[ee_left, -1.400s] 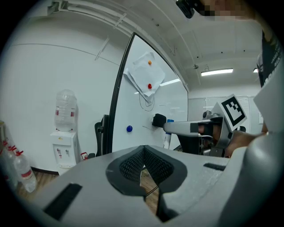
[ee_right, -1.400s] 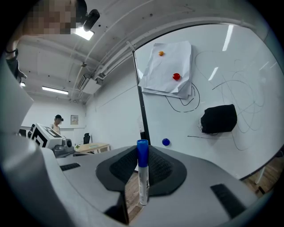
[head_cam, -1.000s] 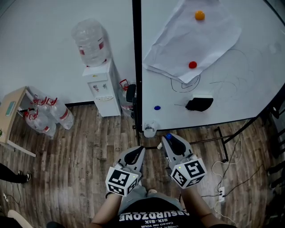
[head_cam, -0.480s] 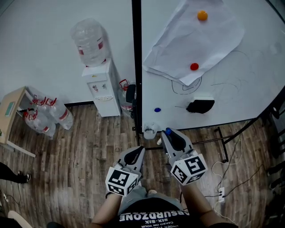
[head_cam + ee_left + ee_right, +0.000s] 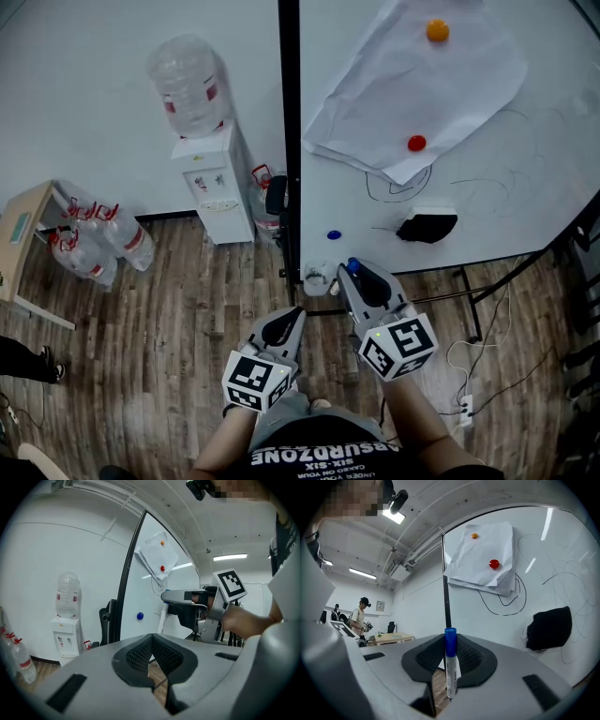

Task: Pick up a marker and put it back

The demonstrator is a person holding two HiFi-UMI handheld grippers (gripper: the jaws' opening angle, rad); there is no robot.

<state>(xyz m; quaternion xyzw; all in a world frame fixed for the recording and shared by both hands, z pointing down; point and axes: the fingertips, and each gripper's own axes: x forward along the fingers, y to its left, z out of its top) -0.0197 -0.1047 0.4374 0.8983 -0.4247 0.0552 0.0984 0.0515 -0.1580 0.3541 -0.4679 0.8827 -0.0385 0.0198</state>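
One marker [image 5: 449,667] — clamped in right gripper [image 5: 360,277]; three magnets [image 5: 416,142].

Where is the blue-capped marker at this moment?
The marker is gripped between the jaws of the right gripper. In the head view it sits just below the lower left corner of the whiteboard.

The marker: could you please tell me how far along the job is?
Picked up: the marker is clamped in the right gripper. In hand: it is held near the whiteboard's lower edge. Left: putting it back. The left gripper is shut and empty.
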